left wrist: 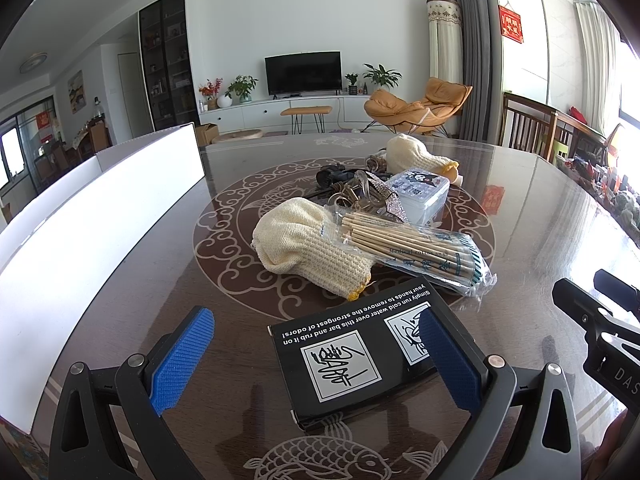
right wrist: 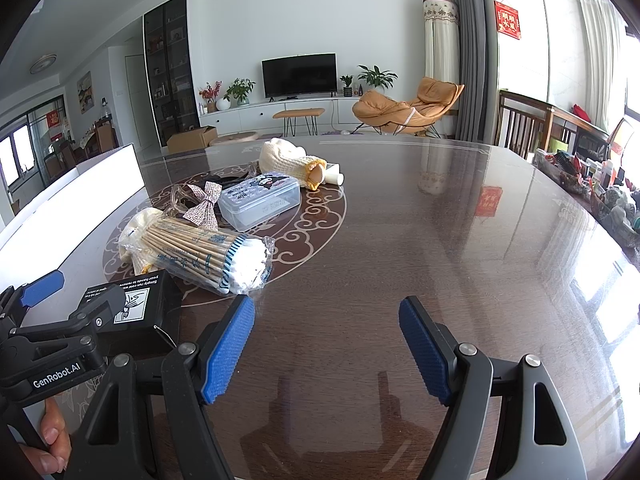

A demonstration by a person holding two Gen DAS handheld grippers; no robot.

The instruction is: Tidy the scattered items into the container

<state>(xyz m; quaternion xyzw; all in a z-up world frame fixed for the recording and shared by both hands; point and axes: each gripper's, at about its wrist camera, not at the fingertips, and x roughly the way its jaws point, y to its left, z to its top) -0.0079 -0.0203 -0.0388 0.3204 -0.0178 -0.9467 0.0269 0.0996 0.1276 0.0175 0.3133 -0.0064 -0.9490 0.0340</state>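
Currently the left gripper (left wrist: pixel 316 356) hangs low over the dark glossy patterned worktop (right wrist: pixel 420 240), jaws spread wide and holding nothing. A flat black rectangular box with white printed instructions (left wrist: pixel 352 352) lies between them: the right pad overlaps the box's 3 o'clock edge in the left wrist view, while the left pad stands well clear at 9 o'clock. Whether the pad touches the box cannot be told.

The right gripper (right wrist: pixel 326 352) is also wide open and empty, over bare worktop, with nothing between its jaws.

The white open-topped container (left wrist: pixel 100 208) stands at 9 to 10 o'clock of the box, its wall near the item pile.

Remaining items at 12 o'clock of the box:
- cream knitted glove with yellow cuff (left wrist: pixel 308 248)
- clear plastic bag of wooden cotton swabs (left wrist: pixel 416 248), lying partly on that glove
- clear lidded plastic box with a cartoon label (left wrist: pixel 420 196)
- second cream knitted glove (left wrist: pixel 416 156), farthest back

Judgement: box pickup is in hand; nothing appears stowed yet.

Risks:
- the off-centre jaws may push the box sideways on the slick surface as they close;
- a pinch on the flat faces' edges may slip;
- the box corner lies just beside the swab bag, so a skid could drag the bag.
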